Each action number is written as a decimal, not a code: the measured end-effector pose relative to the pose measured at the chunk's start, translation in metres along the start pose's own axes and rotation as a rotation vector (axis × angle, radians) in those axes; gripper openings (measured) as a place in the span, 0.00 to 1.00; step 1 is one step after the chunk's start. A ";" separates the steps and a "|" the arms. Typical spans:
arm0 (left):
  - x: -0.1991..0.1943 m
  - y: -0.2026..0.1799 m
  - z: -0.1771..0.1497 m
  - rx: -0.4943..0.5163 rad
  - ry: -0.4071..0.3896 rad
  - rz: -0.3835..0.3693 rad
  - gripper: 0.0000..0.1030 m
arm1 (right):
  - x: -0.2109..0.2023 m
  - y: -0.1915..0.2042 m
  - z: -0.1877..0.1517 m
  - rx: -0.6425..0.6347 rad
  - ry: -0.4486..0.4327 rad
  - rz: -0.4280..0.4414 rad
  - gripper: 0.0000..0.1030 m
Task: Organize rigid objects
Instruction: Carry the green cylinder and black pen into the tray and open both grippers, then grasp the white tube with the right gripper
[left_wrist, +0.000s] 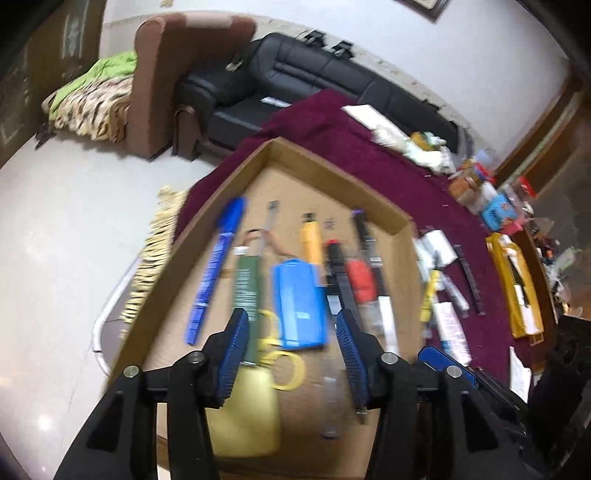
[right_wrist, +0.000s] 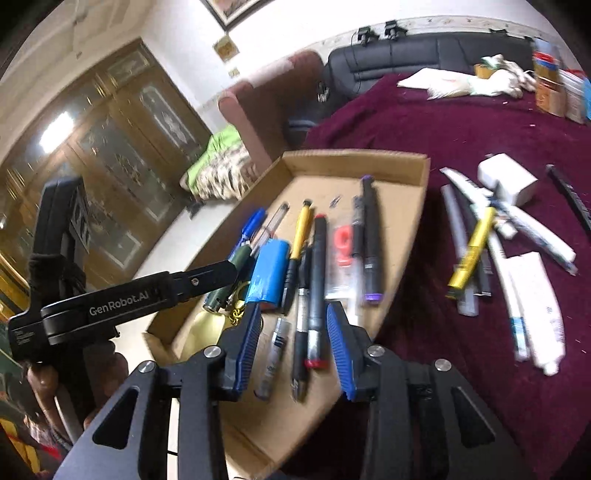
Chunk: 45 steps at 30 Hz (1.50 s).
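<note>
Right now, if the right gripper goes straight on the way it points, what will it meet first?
Probably the pens lying in the cardboard tray. The right gripper is open and holds nothing, and the black pen with red ends lies in line between its fingers. Depth is unclear, so a neighbouring pen may come first.

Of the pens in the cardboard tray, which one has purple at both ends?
The dark marker lying farthest right in the cardboard tray: purple cap tip and purple band; its neighbours show red, yellow or blue.

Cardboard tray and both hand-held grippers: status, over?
Left hand-held gripper and right hand-held gripper open, empty. Cardboard tray holds pens, blue box. More pens loose on maroon cloth. Nothing blocking.
</note>
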<state>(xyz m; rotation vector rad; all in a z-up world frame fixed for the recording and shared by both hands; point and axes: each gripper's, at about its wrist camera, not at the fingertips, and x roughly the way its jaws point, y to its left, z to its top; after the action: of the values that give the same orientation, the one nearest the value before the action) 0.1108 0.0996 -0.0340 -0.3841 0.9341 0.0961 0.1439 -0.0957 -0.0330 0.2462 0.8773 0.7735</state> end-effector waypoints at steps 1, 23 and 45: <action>-0.004 -0.009 -0.001 0.015 -0.010 -0.020 0.56 | -0.013 -0.008 -0.003 0.010 -0.020 0.015 0.37; 0.022 -0.131 -0.055 0.227 0.132 -0.129 0.70 | -0.063 -0.141 -0.023 0.138 -0.036 -0.268 0.45; 0.053 -0.186 -0.060 0.352 0.204 -0.108 0.70 | -0.097 -0.171 -0.062 0.110 -0.010 -0.414 0.25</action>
<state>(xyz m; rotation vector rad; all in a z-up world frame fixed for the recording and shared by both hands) 0.1416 -0.0997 -0.0560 -0.1176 1.1059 -0.2085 0.1448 -0.2915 -0.0981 0.1568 0.9236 0.3395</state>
